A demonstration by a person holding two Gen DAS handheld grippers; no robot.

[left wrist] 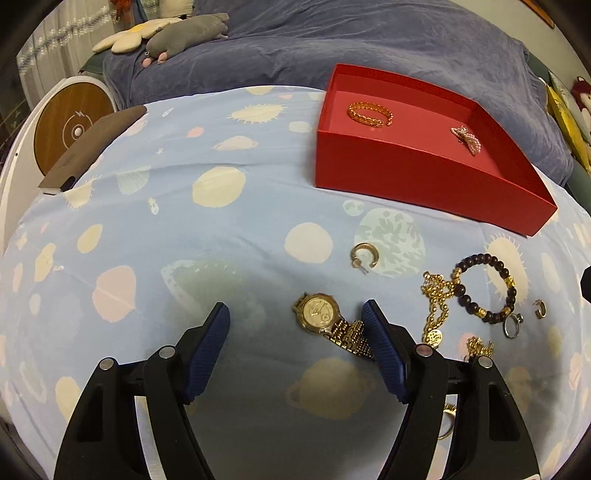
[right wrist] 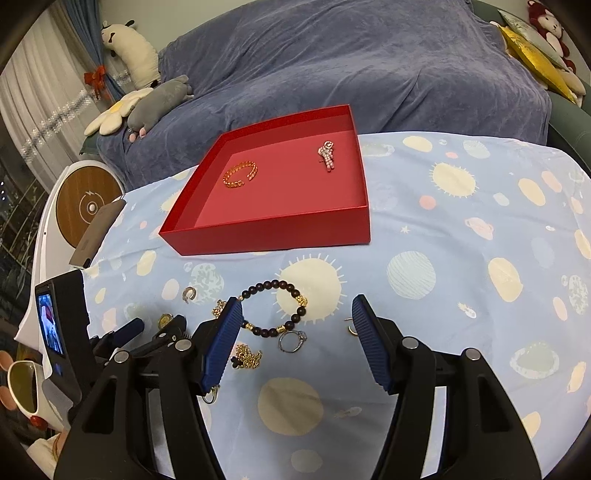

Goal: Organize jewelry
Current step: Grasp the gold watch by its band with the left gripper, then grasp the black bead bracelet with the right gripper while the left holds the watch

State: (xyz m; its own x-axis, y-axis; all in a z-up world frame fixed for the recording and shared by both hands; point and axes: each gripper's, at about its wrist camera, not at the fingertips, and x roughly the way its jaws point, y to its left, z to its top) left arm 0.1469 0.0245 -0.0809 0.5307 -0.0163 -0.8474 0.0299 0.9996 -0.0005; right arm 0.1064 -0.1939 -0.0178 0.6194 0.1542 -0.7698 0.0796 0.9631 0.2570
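A red tray (left wrist: 417,173) (right wrist: 273,232) on the planet-print cloth holds a gold chain bracelet (left wrist: 370,114) (right wrist: 240,174) and a pink beaded clip (left wrist: 466,139) (right wrist: 327,154). My left gripper (left wrist: 297,315) is open, with a gold watch (left wrist: 319,314) between its fingers near the right finger. My right gripper (right wrist: 297,308) is open and empty above a dark bead bracelet (right wrist: 275,308) (left wrist: 484,288) and a silver ring (right wrist: 291,340) (left wrist: 511,325). Gold necklaces (left wrist: 437,306) (right wrist: 247,355) and small gold hoop earrings (left wrist: 364,254) (right wrist: 351,326) lie loose on the cloth.
A blue blanket (right wrist: 351,62) covers the bed behind the cloth. Plush toys (left wrist: 177,33) lie at the back left. A round white-and-wood device (left wrist: 70,122) and a grey case (left wrist: 88,147) sit at the cloth's left edge. The left gripper's body (right wrist: 70,343) shows beside my right gripper.
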